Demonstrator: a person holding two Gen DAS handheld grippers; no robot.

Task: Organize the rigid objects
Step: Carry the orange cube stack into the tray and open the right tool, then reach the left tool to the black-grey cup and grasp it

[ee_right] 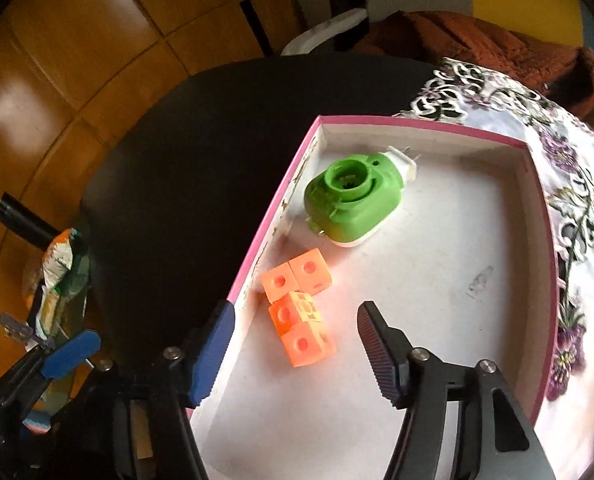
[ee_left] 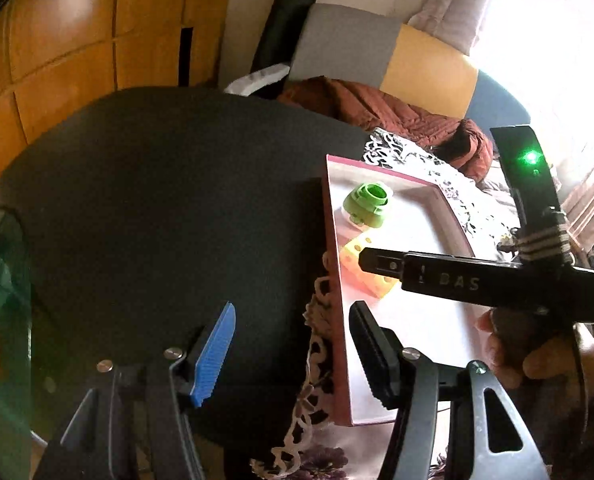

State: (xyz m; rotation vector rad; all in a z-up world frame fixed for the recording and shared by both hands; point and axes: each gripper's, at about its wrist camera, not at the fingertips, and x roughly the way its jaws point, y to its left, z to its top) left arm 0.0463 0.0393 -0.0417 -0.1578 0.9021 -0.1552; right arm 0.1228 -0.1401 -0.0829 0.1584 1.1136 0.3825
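Note:
A shallow white box with a pink rim (ee_right: 417,123) lies on a dark round table. In it are a green plug-in device (ee_right: 351,202) and a cluster of orange linked cubes (ee_right: 299,312). My right gripper (ee_right: 293,346) is open and empty, hovering just above the cubes, its blue finger over the box's left wall. My left gripper (ee_left: 293,350) is open and empty, straddling the box's left rim (ee_left: 333,280) near its front end. In the left wrist view the green device (ee_left: 367,204) and the cubes (ee_left: 367,266) show, partly hidden by the right gripper's black body (ee_left: 497,286).
The dark table (ee_left: 157,200) stretches left of the box. A floral lace cloth (ee_right: 577,200) lies under the box. A brown quilted jacket (ee_left: 397,114) lies behind. A bag with packaging (ee_right: 59,276) sits at the far left, below the table.

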